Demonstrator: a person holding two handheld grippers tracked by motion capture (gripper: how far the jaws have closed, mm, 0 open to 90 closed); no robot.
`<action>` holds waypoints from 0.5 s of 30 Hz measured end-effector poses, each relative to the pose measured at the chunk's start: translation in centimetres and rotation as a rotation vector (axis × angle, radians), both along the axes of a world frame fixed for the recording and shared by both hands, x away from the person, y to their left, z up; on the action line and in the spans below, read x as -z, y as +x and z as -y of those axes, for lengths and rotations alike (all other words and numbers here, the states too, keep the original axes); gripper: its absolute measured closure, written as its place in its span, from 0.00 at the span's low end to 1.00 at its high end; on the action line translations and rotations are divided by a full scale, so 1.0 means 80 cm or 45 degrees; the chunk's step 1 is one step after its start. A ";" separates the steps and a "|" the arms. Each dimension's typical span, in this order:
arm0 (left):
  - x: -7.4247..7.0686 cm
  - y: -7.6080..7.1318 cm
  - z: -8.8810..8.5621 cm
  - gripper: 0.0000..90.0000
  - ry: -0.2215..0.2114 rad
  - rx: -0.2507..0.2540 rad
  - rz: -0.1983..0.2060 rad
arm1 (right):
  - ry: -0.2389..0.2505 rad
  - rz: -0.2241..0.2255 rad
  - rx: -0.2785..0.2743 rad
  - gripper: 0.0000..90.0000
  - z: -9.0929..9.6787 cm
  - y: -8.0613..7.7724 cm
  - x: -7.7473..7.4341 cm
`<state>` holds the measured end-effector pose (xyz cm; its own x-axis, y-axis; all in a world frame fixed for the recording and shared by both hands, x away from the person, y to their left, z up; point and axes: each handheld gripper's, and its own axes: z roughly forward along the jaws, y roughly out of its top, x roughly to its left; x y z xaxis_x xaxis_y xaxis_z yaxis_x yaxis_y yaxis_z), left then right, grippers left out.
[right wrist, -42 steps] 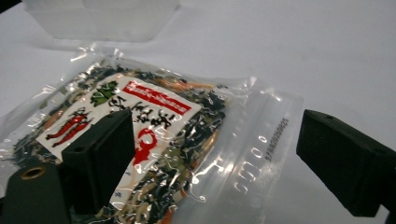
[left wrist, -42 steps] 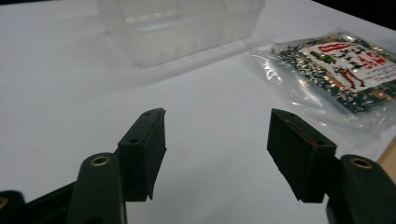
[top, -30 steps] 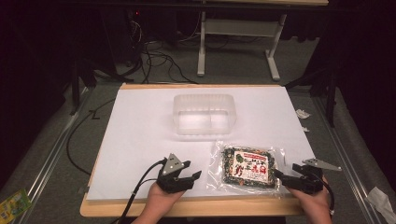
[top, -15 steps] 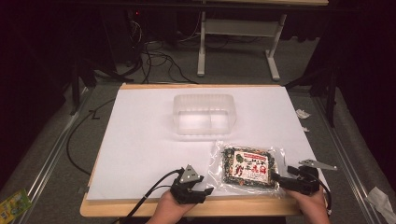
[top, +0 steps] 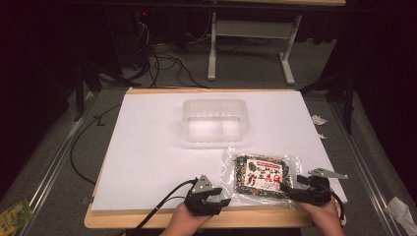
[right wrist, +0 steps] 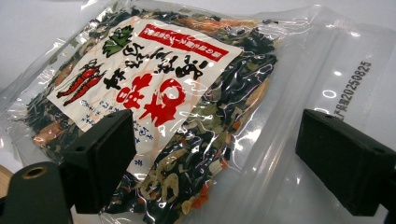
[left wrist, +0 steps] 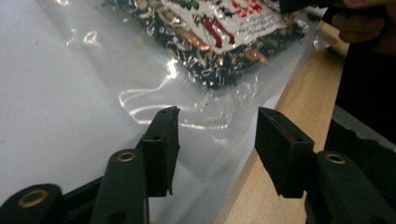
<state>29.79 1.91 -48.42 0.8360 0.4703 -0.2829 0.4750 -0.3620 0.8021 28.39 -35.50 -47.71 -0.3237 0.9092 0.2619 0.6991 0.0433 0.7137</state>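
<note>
A clear bag of dried vegetables (top: pixel 260 173) with a red-and-white label lies flat near the front right of the white board (top: pixel 147 142). My left gripper (top: pixel 225 201) is open at the front edge, its jaws pointing right at the bag's near left corner. In the left gripper view the bag's (left wrist: pixel 219 42) clear margin lies between the spread jaws of the left gripper (left wrist: pixel 217 128). My right gripper (top: pixel 288 191) is open at the bag's right end. In the right gripper view the right gripper (right wrist: pixel 219 144) straddles the bag (right wrist: pixel 154 93) with its jaws wide apart.
An empty clear plastic container (top: pixel 214 120) stands at the board's middle, behind the bag. The wooden table edge (top: pixel 255 220) runs just under both hands. On the floor lie a yellow-green packet (top: pixel 12 216), paper scraps (top: pixel 401 209) and cables (top: pixel 162 64).
My left gripper has slid right along the front edge up to the bag's near left corner. The right gripper has edged slightly in toward the bag. The bag has not moved.
</note>
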 end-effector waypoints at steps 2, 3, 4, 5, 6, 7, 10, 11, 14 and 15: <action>-0.002 0.000 -0.001 0.58 -0.012 -0.028 -0.003 | -0.002 0.004 -0.003 0.14 0.000 0.000 0.000; -0.004 -0.001 -0.002 0.58 0.001 -0.051 0.003 | 0.001 0.005 -0.004 0.14 0.001 0.000 0.000; -0.004 -0.001 -0.003 0.57 0.020 -0.068 0.013 | 0.005 0.003 -0.002 0.14 0.001 0.000 0.000; -0.005 -0.002 -0.005 0.54 0.033 -0.083 0.023 | 0.004 0.004 -0.004 0.14 0.001 0.000 0.000; -0.004 -0.003 -0.008 0.50 0.053 -0.105 0.031 | 0.003 0.001 -0.004 0.14 0.001 0.000 0.000; -0.003 -0.004 -0.009 0.46 0.066 -0.112 0.023 | 0.002 0.000 -0.005 0.14 0.001 -0.001 0.000; 0.002 -0.012 -0.007 0.41 0.118 -0.073 0.024 | 0.010 0.000 -0.002 0.15 0.002 -0.001 0.000; 0.002 -0.012 -0.007 0.42 0.118 -0.073 0.024 | 0.010 0.000 -0.002 0.15 0.002 -0.001 0.000; 0.003 -0.013 -0.003 0.42 0.092 -0.066 0.007 | 0.008 -0.001 -0.007 0.15 0.003 -0.001 0.000; 0.004 -0.013 -0.002 0.42 0.085 -0.063 0.005 | 0.010 0.000 -0.006 0.15 0.003 -0.001 0.000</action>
<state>28.76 2.08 -48.74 0.8123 0.5288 -0.2459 0.4903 -0.3911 0.7789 28.34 -35.71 -47.71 -0.3276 0.9056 0.2694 0.6992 0.0406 0.7138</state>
